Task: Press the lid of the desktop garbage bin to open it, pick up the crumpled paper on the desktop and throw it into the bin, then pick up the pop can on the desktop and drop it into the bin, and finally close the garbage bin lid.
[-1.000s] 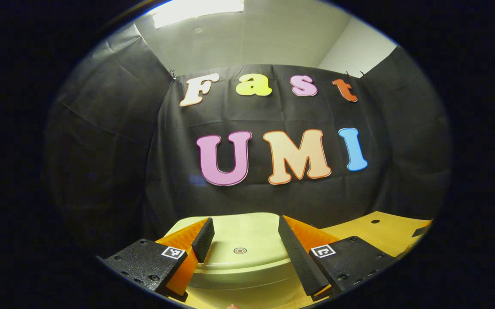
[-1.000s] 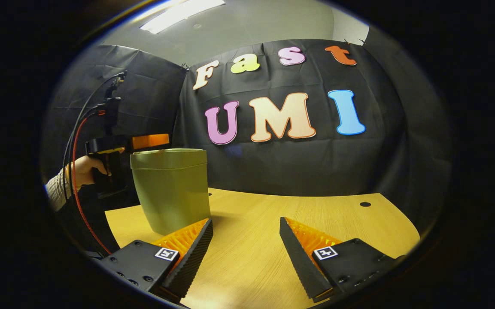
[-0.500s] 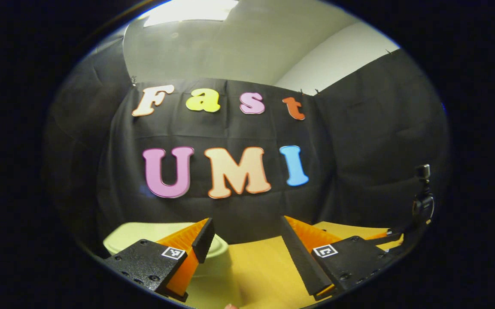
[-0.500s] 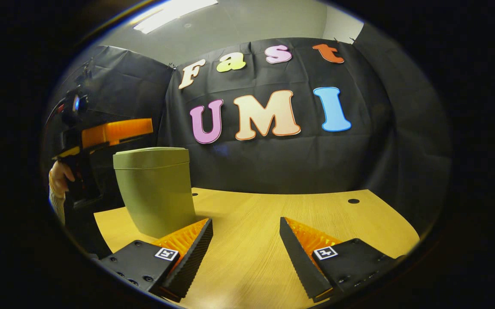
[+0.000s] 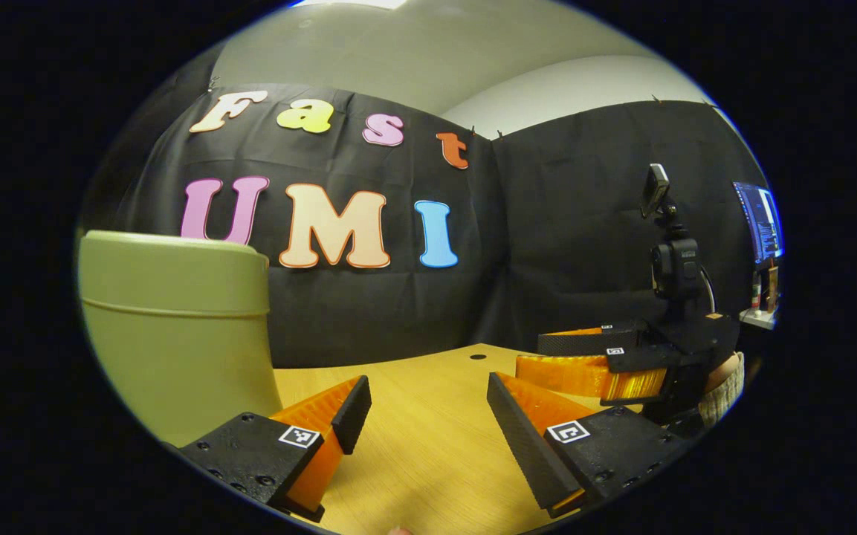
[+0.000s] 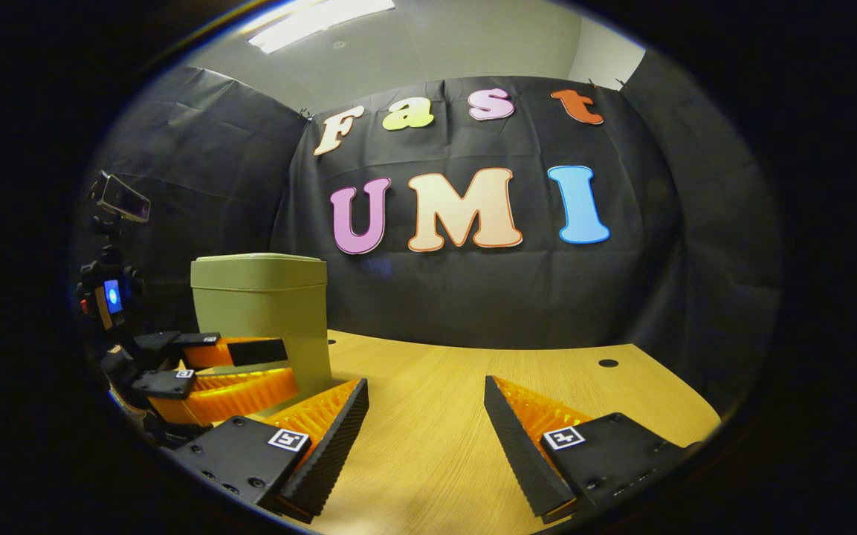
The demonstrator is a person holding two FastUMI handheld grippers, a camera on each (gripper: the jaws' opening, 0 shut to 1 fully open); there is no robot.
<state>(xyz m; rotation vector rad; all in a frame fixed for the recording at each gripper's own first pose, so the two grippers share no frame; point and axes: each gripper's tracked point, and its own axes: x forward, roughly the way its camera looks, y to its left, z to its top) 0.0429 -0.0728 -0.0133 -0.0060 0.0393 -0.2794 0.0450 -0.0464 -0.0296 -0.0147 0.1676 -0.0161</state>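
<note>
The pale green garbage bin [image 5: 175, 327] stands on the wooden desktop [image 5: 428, 438] with its lid down, at the left of the left gripper view. In the right gripper view the bin [image 6: 261, 316] stands left of centre. My left gripper [image 5: 428, 427] is open low over the desktop, to the right of the bin, with nothing between its fingers. It appears as well in the right gripper view, where the left gripper [image 6: 250, 371] sits low beside the bin. My right gripper [image 6: 424, 427] is open and empty over the desktop; in the left gripper view the right gripper [image 5: 584, 357] is at the right.
A small round hole [image 6: 608, 363] marks the desktop near its back right edge. Black cloth walls close the booth behind and at both sides. A sleeve [image 5: 722, 390] shows behind the right gripper. A lit screen [image 5: 762, 219] is at the far right.
My left gripper has come down from above the bin lid to desktop height and swung right. The right gripper has hardly moved.
</note>
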